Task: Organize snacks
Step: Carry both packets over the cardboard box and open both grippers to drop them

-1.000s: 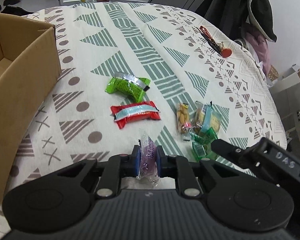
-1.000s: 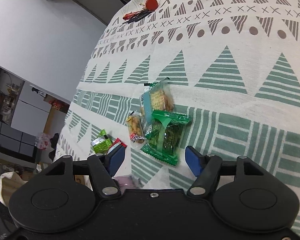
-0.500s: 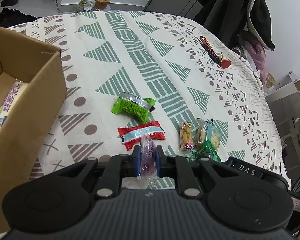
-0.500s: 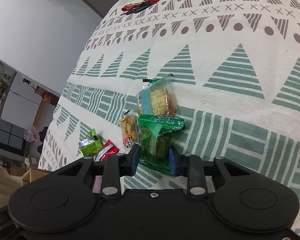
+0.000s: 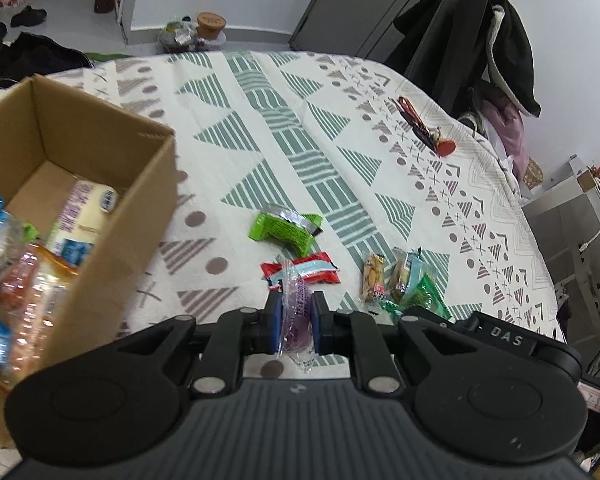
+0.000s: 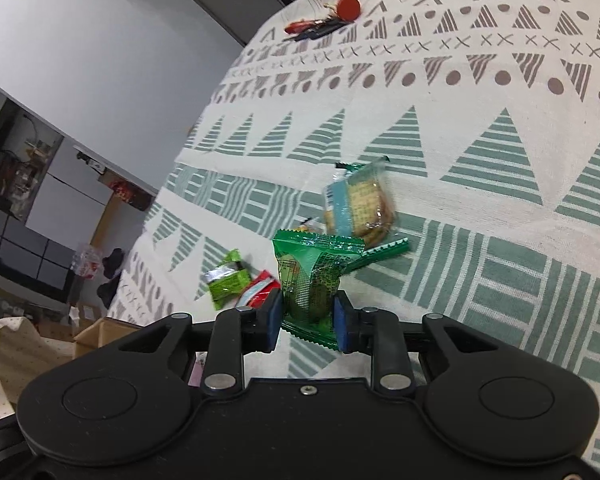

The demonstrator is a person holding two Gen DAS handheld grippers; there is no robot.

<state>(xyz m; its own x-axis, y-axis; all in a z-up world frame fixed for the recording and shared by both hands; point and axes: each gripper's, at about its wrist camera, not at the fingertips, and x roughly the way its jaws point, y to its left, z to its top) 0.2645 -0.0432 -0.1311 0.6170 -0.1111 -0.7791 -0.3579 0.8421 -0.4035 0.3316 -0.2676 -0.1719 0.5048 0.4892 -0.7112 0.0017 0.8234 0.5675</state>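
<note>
My left gripper (image 5: 296,322) is shut on a purple snack packet (image 5: 295,312), held above the patterned tablecloth. To its left stands an open cardboard box (image 5: 156,184) with several packets inside. A lime green packet (image 5: 286,226) and a red packet (image 5: 300,272) lie ahead, with a peanut packet (image 5: 373,278) and a cracker packet (image 5: 406,276) to the right. My right gripper (image 6: 308,320) is shut on a dark green packet (image 6: 312,276), lifted off the cloth. The cracker packet (image 6: 358,204) lies just beyond it, with the lime packet (image 6: 226,280) and red packet (image 6: 258,292) further left.
A red tag with dark keys (image 5: 424,128) lies at the table's far right (image 6: 324,20). Coats hang on a rack (image 5: 480,32) behind the table. Shelving (image 5: 580,216) stands off the right edge. Shoes and jars sit on the floor beyond.
My right gripper went from open around the dark green packet to shut on it and lifted it. My left gripper rose and drew back with the purple packet, showing the box's inside.
</note>
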